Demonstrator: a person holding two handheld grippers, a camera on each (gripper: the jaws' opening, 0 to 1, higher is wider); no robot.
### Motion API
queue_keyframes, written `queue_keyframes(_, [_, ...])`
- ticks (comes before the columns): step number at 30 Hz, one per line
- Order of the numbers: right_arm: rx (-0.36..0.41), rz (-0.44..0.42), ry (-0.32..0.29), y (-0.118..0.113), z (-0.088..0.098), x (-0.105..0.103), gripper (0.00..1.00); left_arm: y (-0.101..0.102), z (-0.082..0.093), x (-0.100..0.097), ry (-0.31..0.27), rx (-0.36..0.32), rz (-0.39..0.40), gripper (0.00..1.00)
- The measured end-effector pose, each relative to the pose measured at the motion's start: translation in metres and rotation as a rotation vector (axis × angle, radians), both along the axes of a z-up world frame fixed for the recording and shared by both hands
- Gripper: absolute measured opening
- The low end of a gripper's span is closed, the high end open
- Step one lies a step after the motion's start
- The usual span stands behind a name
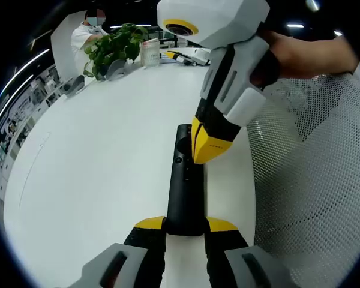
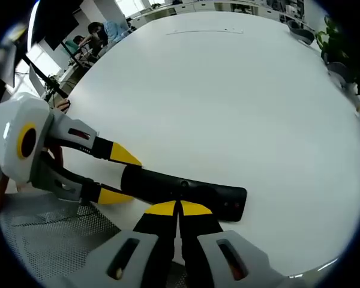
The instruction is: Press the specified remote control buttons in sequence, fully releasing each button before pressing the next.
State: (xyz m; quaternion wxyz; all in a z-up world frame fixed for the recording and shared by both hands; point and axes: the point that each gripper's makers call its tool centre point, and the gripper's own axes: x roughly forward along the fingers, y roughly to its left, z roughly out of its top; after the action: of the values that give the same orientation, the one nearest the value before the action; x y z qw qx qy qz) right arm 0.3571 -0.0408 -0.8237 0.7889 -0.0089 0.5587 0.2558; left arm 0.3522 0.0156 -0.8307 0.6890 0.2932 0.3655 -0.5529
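Note:
A long black remote control lies on the white table, close to its edge. My left gripper is shut on the remote's near end, one yellow tip on each side. My right gripper comes in from the upper right with its yellow tips shut together, resting on the remote's top face near the buttons. In the right gripper view the remote lies crosswise. My right gripper is shut and touches its near edge. The left gripper clamps the remote's left end.
A white mesh chair stands just off the table edge beside the remote. At the table's far end are a potted plant, a cup and small items, with a seated person behind. The table stretches wide beyond the remote.

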Motion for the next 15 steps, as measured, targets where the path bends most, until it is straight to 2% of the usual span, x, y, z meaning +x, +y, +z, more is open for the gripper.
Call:
queue_keyframes(5, [-0.008, -0.001, 0.057, 0.0006, -0.001, 0.0019, 0.0, -0.0004, 0.0002, -0.0003, -0.002, 0.011, -0.012, 0.24])
queue_keyframes(15, [0.006, 0.008, 0.075, 0.0034, 0.0044, 0.0049, 0.0, -0.0002, 0.0004, -0.0001, 0.0, -0.007, -0.007, 0.24])
